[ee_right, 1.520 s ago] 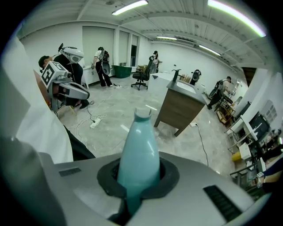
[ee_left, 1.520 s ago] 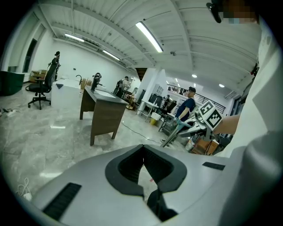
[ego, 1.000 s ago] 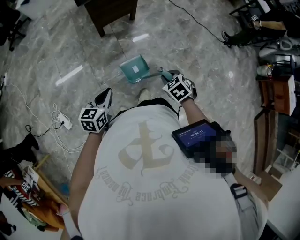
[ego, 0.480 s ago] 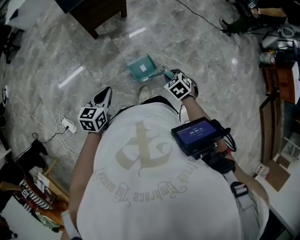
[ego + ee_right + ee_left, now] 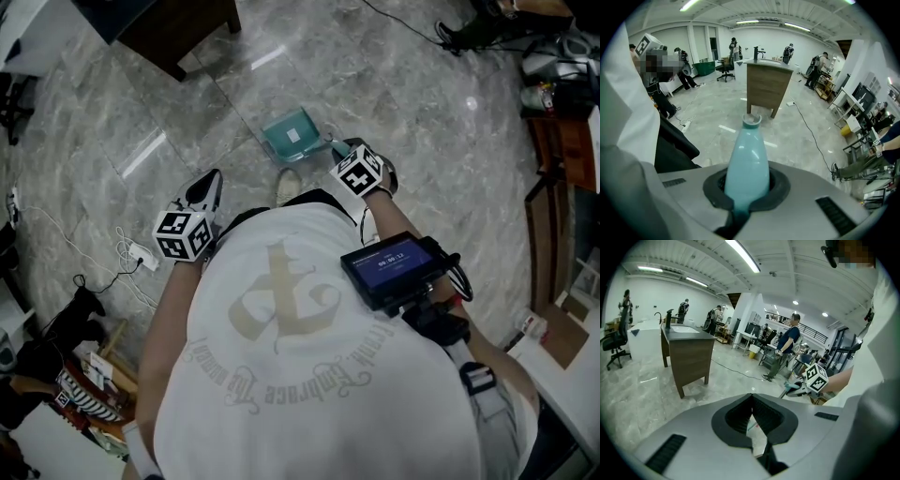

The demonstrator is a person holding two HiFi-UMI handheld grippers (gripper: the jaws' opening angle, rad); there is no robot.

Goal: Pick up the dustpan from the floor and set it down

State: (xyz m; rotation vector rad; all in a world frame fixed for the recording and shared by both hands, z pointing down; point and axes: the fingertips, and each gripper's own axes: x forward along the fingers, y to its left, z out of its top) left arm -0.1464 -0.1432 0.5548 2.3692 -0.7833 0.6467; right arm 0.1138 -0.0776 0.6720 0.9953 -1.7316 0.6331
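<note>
The teal dustpan [image 5: 291, 136] hangs tilted over the grey marble floor ahead of me. Its pan points away from me. My right gripper [image 5: 343, 150] is shut on its handle [image 5: 747, 159]. In the right gripper view the handle runs up out of the jaws to its ringed end. My left gripper [image 5: 212, 182] is off to the left, apart from the dustpan. It points forward and down, its pads meet at the tips, and nothing is between them [image 5: 751, 397]. The left gripper view shows the right gripper's marker cube [image 5: 816, 377].
A dark wooden cabinet [image 5: 159, 37] stands ahead to the left. A power strip with white cables [image 5: 139, 251] lies on the floor at the left. My shoe [image 5: 286, 187] is just below the dustpan. Clutter sits at the lower left, wooden furniture [image 5: 553, 197] at the right, and people stand far off.
The right gripper has sunk a little with the dustpan, which now lies slightly further right in the head view. The left gripper has drifted slightly. Both grips are unchanged.
</note>
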